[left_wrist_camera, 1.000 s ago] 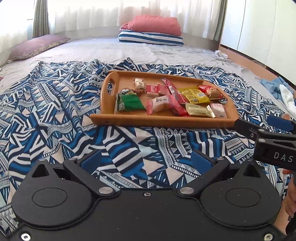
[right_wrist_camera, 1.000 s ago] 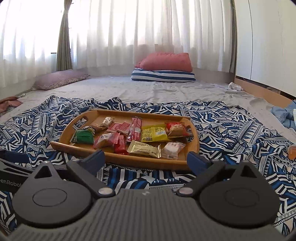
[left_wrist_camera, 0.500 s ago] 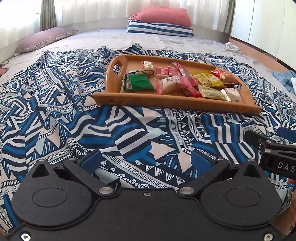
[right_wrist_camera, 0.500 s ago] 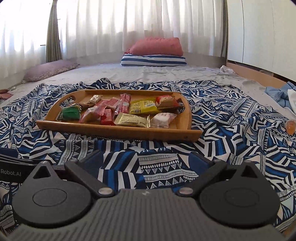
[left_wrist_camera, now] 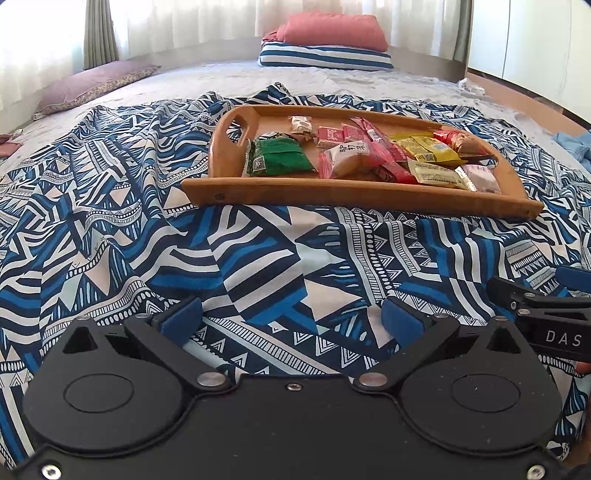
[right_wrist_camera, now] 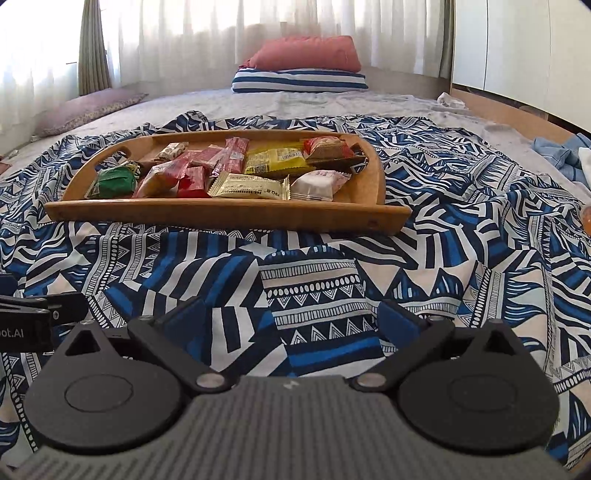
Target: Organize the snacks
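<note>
The wooden tray point(left_wrist_camera: 354, 195) rests on a blue-and-white patterned cloth point(left_wrist_camera: 110, 221), ahead of both grippers and apart from them. It holds a loose pile of wrapped snacks: one green packet point(left_wrist_camera: 275, 157) at the left end, one yellow packet point(left_wrist_camera: 430, 147), one cream packet point(right_wrist_camera: 245, 186), one pale pink packet point(right_wrist_camera: 319, 184) at the right end, and several red ones point(right_wrist_camera: 231, 158) overlapping, so their count cannot be told.

Beyond the tray lie one striped pillow point(left_wrist_camera: 325, 59) with one red pillow point(left_wrist_camera: 332, 31) on it, and one mauve cushion point(left_wrist_camera: 92, 85) to the left. Nothing stands between grippers and tray.

Left gripper point(left_wrist_camera: 291, 319) and right gripper point(right_wrist_camera: 290, 319): fingers spread wide, empty.

Compared with 1.0 s ago, both grippers sit farther back from the tray, with more cloth visible in front.
</note>
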Action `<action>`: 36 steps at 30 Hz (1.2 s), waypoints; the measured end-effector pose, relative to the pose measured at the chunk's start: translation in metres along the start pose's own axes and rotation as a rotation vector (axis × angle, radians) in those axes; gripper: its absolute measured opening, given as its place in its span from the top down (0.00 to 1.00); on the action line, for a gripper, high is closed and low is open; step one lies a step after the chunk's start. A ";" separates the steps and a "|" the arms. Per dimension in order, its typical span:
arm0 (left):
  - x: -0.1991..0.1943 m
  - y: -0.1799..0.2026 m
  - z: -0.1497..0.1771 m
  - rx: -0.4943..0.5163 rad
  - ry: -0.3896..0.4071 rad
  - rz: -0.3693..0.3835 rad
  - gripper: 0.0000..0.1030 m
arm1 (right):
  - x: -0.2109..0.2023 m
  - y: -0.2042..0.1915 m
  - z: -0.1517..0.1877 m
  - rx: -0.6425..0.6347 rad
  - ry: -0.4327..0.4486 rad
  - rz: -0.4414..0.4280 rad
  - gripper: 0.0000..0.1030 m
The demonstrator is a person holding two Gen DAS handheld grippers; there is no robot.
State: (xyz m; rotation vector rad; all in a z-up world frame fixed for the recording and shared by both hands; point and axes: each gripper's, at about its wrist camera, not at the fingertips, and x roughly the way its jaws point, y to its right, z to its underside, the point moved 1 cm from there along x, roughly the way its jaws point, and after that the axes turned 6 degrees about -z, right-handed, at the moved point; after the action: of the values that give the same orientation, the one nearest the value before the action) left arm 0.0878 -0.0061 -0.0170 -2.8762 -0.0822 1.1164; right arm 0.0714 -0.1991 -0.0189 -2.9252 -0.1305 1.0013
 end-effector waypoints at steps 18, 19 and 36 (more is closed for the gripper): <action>0.001 0.002 -0.001 0.015 -0.010 -0.013 0.00 | -0.002 -0.002 0.008 -0.029 0.039 0.008 0.00; 0.001 0.002 -0.001 0.015 -0.011 -0.013 0.00 | -0.002 -0.003 0.008 -0.031 0.040 0.009 0.00; 0.003 0.001 -0.001 -0.005 -0.026 -0.007 0.00 | -0.003 -0.003 0.008 -0.038 0.040 0.011 0.00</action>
State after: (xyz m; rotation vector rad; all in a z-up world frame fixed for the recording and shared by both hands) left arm 0.0904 -0.0071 -0.0180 -2.8636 -0.0963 1.1540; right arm 0.0639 -0.1960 -0.0237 -2.9814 -0.1334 0.9513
